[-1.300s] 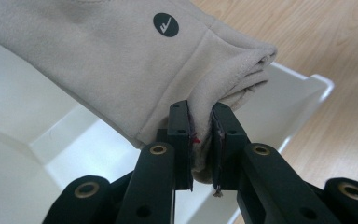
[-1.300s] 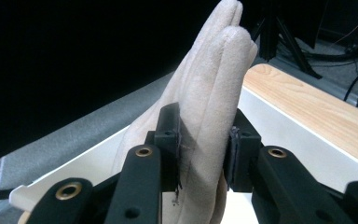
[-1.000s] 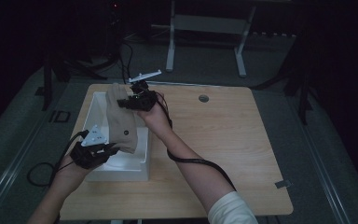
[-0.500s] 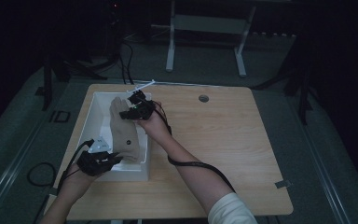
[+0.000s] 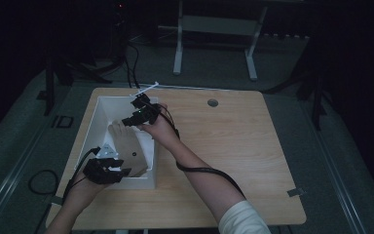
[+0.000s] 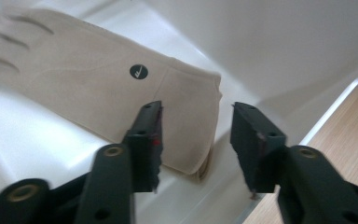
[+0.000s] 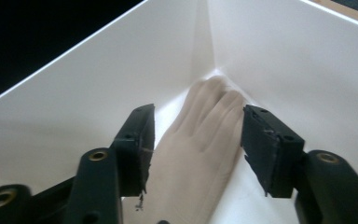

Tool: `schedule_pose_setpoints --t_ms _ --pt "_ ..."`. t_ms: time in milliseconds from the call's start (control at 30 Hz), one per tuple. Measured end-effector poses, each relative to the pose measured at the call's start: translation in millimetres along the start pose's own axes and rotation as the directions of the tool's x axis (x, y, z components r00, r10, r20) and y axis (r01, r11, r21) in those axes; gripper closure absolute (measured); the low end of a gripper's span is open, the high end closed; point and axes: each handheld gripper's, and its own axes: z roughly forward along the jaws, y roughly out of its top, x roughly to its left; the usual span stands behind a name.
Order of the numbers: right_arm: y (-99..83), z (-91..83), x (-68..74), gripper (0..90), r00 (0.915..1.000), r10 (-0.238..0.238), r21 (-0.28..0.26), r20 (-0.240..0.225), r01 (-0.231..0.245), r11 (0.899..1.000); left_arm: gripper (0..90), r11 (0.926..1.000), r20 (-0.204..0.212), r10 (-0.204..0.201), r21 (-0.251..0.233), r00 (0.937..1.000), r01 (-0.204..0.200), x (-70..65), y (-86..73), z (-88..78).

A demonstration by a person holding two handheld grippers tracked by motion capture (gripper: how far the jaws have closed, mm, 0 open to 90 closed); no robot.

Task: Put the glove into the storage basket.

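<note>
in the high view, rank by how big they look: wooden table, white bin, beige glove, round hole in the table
1. wooden table
2. white bin
3. beige glove, partly hidden by the left gripper
4. round hole, smallest

The room is dark, with grey floor (image 5: pixel 321 161). A wooden table (image 5: pixel 243 161) fills the centre. A white metal stand (image 5: pixel 214 24) is at the upper middle.
</note>
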Motion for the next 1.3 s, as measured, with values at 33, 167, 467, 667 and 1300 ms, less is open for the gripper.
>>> schedule_pose_setpoints --t_ms 33,167,467,667,1300 --pt "-0.2 -1.4 0.3 40.5 1.0000 -0.001 -0.005 -0.003 0.001 1.000 50.2 0.9999 -0.008 -0.006 -0.009 0.9999 0.006 -0.4 0.4 -0.6" --pt "-1.2 -8.3 1.7 35.2 0.9999 -0.014 -0.019 -0.010 0.013 1.000 44.1 0.9971 -0.023 -0.052 -0.057 0.9984 0.050 -2.0 3.3 -5.4" --pt "-5.8 -39.6 1.1 18.9 0.9939 -0.041 -0.072 -0.102 0.034 0.997 12.0 0.9699 -0.014 -0.145 -0.200 0.9893 0.139 -5.8 17.0 -21.6" --pt "-18.2 -63.5 2.5 18.2 0.9882 -0.078 -0.111 -0.132 0.063 0.992 7.6 0.9499 0.029 -0.129 -0.283 0.9912 0.132 -18.4 28.3 -26.8" --pt "-70.9 -144.2 -28.3 18.7 0.9938 -0.103 -0.169 -0.041 0.095 0.981 7.6 0.9401 0.113 0.072 -0.340 0.9910 -0.029 -92.0 79.4 -21.9"
